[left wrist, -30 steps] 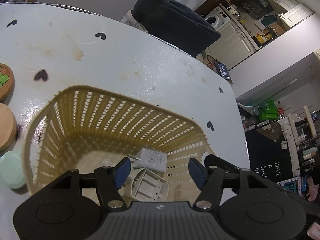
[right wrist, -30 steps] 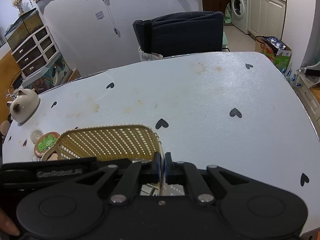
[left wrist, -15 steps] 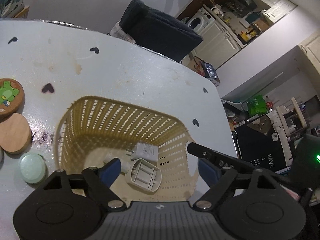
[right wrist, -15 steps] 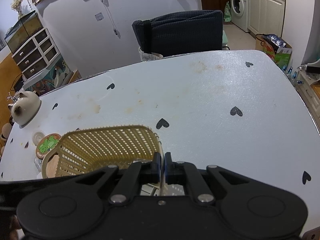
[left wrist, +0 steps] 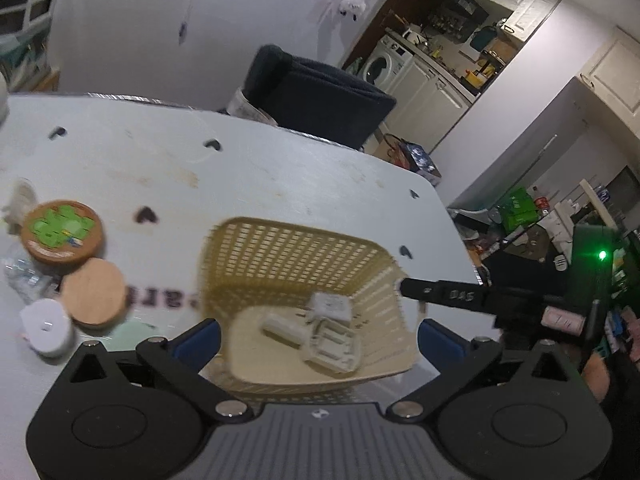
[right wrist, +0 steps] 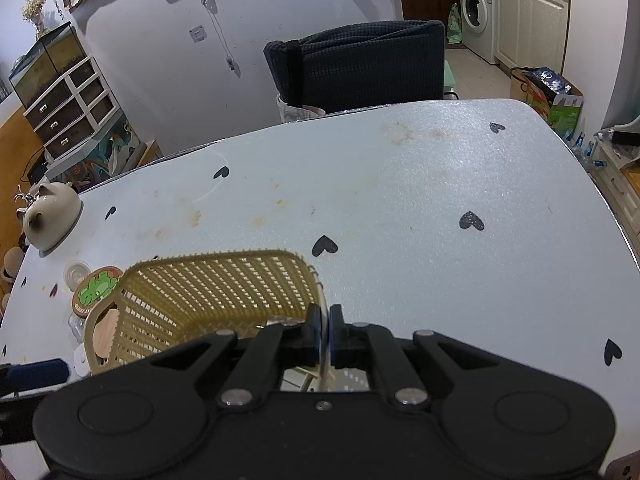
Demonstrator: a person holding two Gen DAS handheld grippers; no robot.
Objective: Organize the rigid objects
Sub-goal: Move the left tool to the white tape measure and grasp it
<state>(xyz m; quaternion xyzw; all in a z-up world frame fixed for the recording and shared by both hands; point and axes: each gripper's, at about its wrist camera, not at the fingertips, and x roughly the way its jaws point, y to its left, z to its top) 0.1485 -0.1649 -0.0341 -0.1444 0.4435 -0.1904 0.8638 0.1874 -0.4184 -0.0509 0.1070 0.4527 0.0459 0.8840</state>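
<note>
**Basket half-filled, left side of the table still to clear**

Your left gripper (left wrist: 318, 340) has pulled up and back from the basket (left wrist: 296, 264) since a second ago, so the left-wrist view now takes in the whole rim plus the loose items beside it. Its jaws are opening toward full spread with nothing between them. Your right gripper (right wrist: 325, 330) has not shifted; its jaws are pinched shut on the basket's right-hand wall, steadying it.

Done so far: three pale pieces lie on the basket floor, namely a white charger (left wrist: 330, 304), a white cylinder (left wrist: 282, 326) and a slotted white case (left wrist: 334, 350) (blur hides finer detail).

Left to do, as far as you can see: the green-printed coaster (left wrist: 62, 232), the plain wooden disc (left wrist: 94, 292) touching it, the white round piece (left wrist: 48, 326) and a mint-green item (left wrist: 128, 334) all sit on the table (right wrist: 400, 200) just left of the basket. A small clear cup (right wrist: 77, 274) and a cat-shaped pot (right wrist: 50, 214) stand farther back; whether those belong in the basket you cannot tell.
</note>
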